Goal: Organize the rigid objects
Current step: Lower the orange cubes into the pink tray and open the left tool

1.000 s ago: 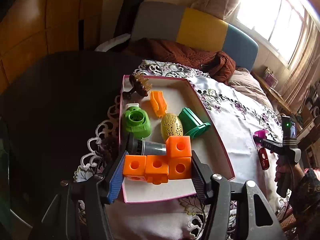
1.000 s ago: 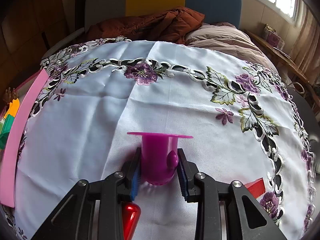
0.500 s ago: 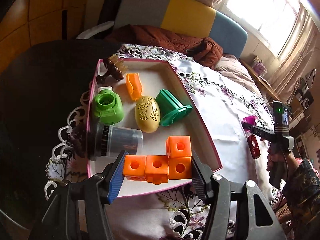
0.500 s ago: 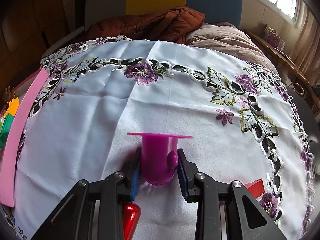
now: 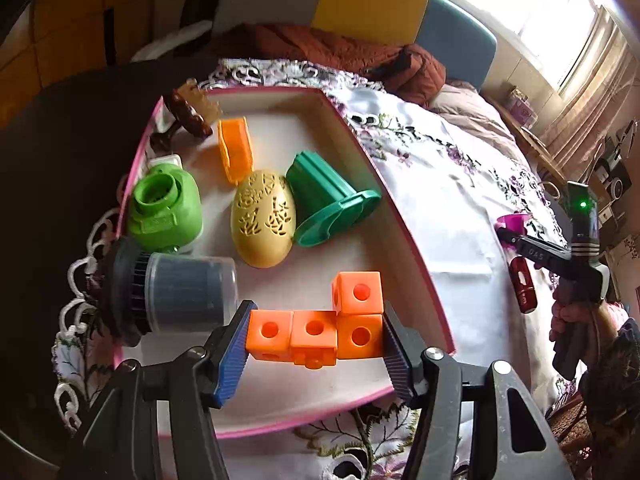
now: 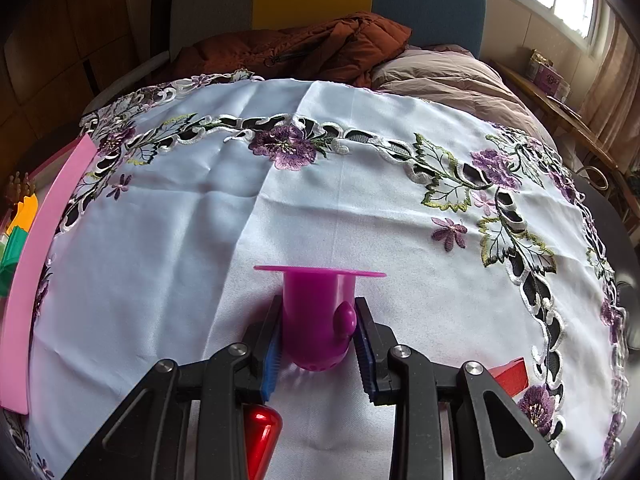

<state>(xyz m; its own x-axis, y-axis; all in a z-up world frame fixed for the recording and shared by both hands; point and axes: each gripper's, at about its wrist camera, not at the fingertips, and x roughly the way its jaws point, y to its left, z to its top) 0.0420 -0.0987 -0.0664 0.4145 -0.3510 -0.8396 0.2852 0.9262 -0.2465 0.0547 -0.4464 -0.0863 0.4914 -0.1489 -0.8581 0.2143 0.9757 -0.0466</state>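
The orange block piece (image 5: 316,330) was clamped in the left gripper (image 5: 316,344) over the pink box's (image 5: 404,240) near edge, beside five sorted toys; the right gripper (image 6: 318,344) gripped a magenta piece (image 6: 318,316) on the tablecloth (image 6: 160,280), where a red object (image 6: 260,428) also remained.

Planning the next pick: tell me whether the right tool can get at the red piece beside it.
Probably not as things stand: the right tool is shut on the magenta piece, which fills its jaws; the red piece lies otherwise unobstructed.

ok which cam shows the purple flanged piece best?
Right wrist: the purple flanged piece fills the centre, clamped between the right gripper pads. Left wrist shows only a small, distant bit of it at the far right, mostly behind that gripper.
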